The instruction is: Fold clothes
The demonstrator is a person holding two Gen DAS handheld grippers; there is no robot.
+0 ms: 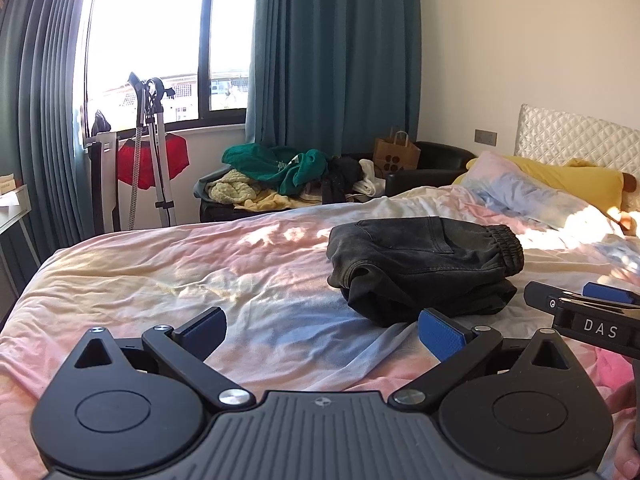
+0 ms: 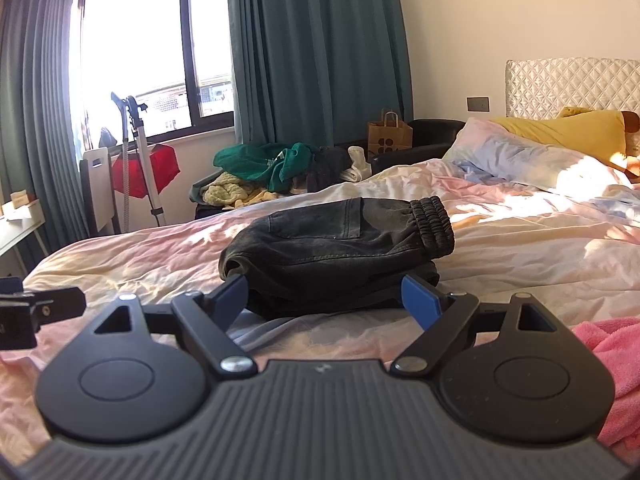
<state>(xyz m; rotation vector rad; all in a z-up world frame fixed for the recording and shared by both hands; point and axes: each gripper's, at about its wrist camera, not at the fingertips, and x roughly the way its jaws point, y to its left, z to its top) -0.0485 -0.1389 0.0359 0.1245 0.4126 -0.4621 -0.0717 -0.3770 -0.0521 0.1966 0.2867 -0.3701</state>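
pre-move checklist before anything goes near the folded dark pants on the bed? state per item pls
1. Left gripper open, nothing between the fingers: ok.
2. Right gripper open, fingers spread just in front of the dark pants; pads not pressing on them as far as I can see: ok.
3. Pants folded into a compact stack on the bedsheet, elastic waistband on top facing the pillow: ok.
4. Fold edges squared underneath: cannot tell, the lower layers are in shadow.
5. The two grippers are apart, the right one beside the left at the frame edge: ok.
6. Pink cloth lies beside the right gripper, possibly next to fold: cannot tell.
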